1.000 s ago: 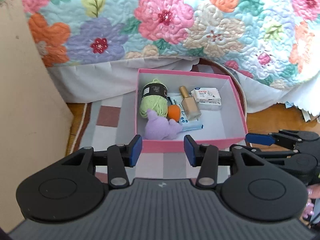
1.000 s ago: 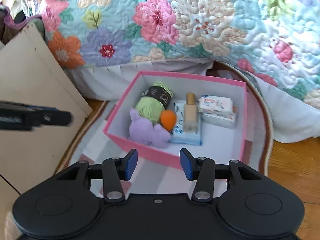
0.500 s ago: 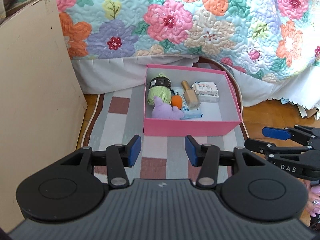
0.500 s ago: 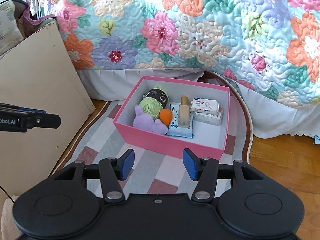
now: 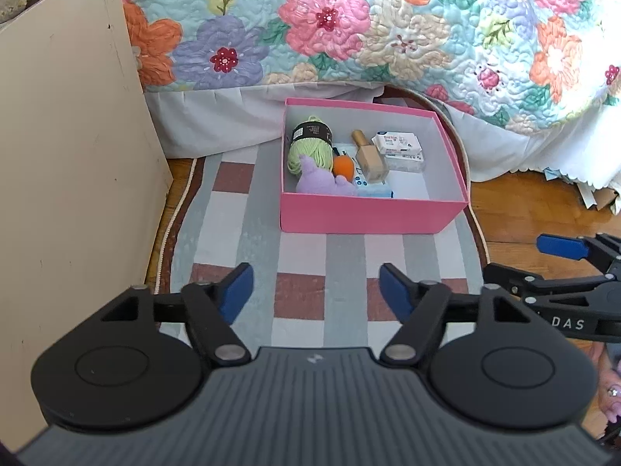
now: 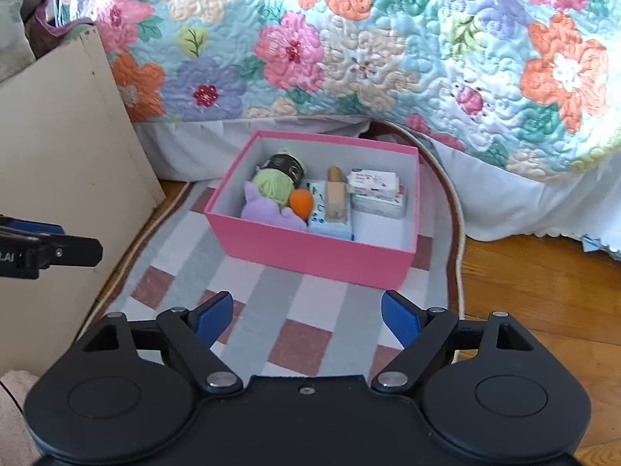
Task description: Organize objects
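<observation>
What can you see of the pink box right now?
The pink box is an open, lidless rectangular carton, seemingly cardboard, pink outside and white inside. It sits flat on the striped rug by the bed. Inside lie green yarn, a purple plush, an orange ball, a bottle and packets. Nothing grips it.

The left gripper (image 5: 316, 291) is matte black plastic with a ribbed grey housing that bears a small white mark at its front edge. Two round black discs flank the housing, and silver rivets pin the linkage arms. Its fingers (image 5: 235, 291) carry blue pads. The right gripper (image 6: 306, 316) has the same build, with a smooth black housing and a small screw at its centre. Seen from the left gripper's camera, its side shows white letters "DAS".
</observation>
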